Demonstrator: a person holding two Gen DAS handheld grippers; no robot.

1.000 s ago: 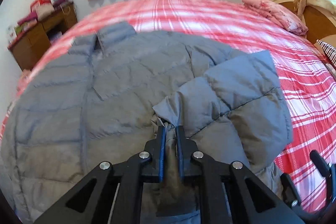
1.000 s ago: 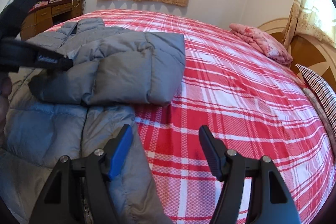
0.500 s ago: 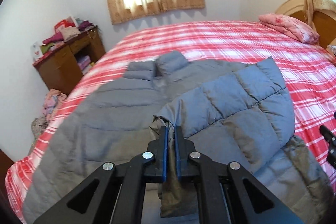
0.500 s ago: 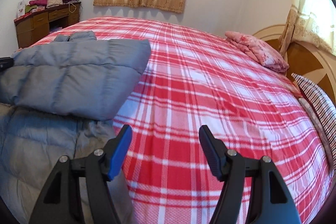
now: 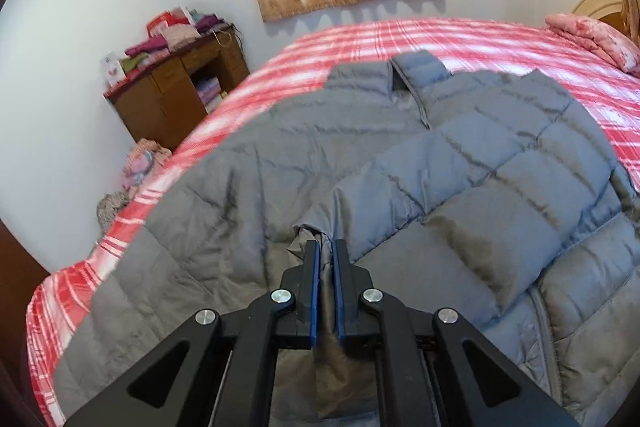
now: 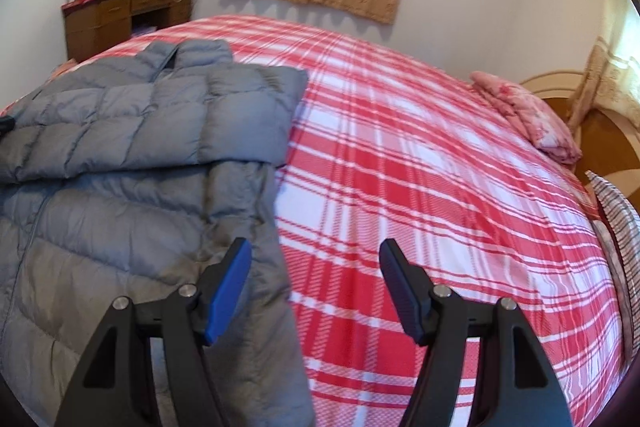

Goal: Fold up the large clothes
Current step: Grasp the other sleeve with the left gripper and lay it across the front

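No text, label, brand or number can be read in either view.

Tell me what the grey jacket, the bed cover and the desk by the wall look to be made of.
Grey jacket: thin synthetic shell, slight sheen, stitched puffy quilted panels; likely down or fibre fill. Bed cover: matte woven cloth, probably cotton, red and white plaid. Desk: brown wood or wood veneer, smooth finish.
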